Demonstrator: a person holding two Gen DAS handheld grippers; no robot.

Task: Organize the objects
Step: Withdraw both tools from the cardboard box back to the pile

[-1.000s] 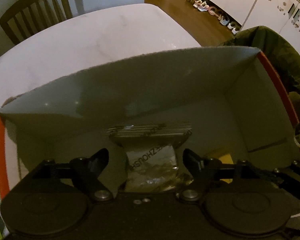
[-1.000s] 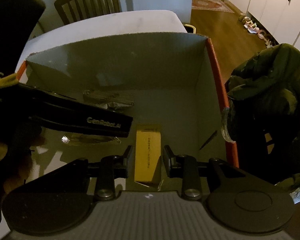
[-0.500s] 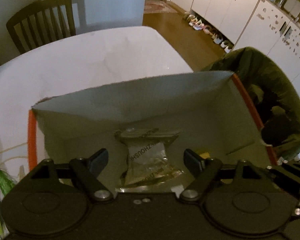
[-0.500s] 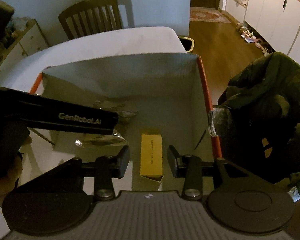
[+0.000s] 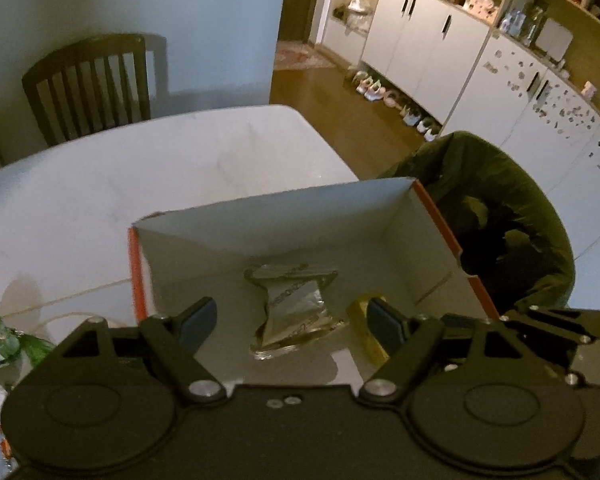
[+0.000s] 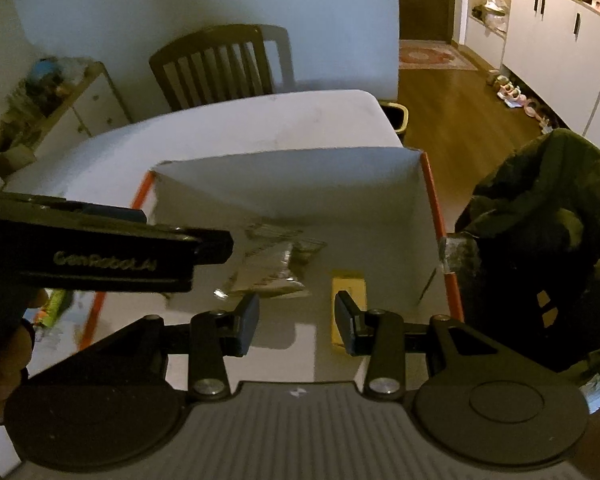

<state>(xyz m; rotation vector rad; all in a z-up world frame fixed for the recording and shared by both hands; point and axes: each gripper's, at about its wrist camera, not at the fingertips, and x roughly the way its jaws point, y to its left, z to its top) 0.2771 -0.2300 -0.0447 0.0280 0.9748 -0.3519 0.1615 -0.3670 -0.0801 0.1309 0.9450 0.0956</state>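
I am pulling both claws up and back from the box [image 5: 340, 208]: a second ago its far wall filled my left view, and now the whole box is showing with the white table [image 5: 140, 176] around it. The box is sitting at the table's near right corner, orange-edged, its inside pale.

My left claw [image 5: 292, 320] is hanging above the near end of the box, jaws wide apart and holding nothing, as they were a second ago. The foil packet [image 5: 296, 308] is lying flat on the box floor below the gap, no pad touching it. The yellow carton [image 5: 370, 336] is lying just right of the packet, partly hidden behind my right-hand finger [image 5: 384, 324] in that view.

My right claw [image 6: 296, 324] is hovering over the same box, jaws apart and empty. A second ago the carton was standing between these pads; now it is showing behind the right pad, and the gap has widened. In this view the packet [image 6: 272, 268] is lying left of the carton [image 6: 348, 292], and my left claw's black body [image 6: 100, 256] is crossing the left side above the box's left rim. A dark green jacket [image 6: 540, 240] is draped just beside the box's right wall.
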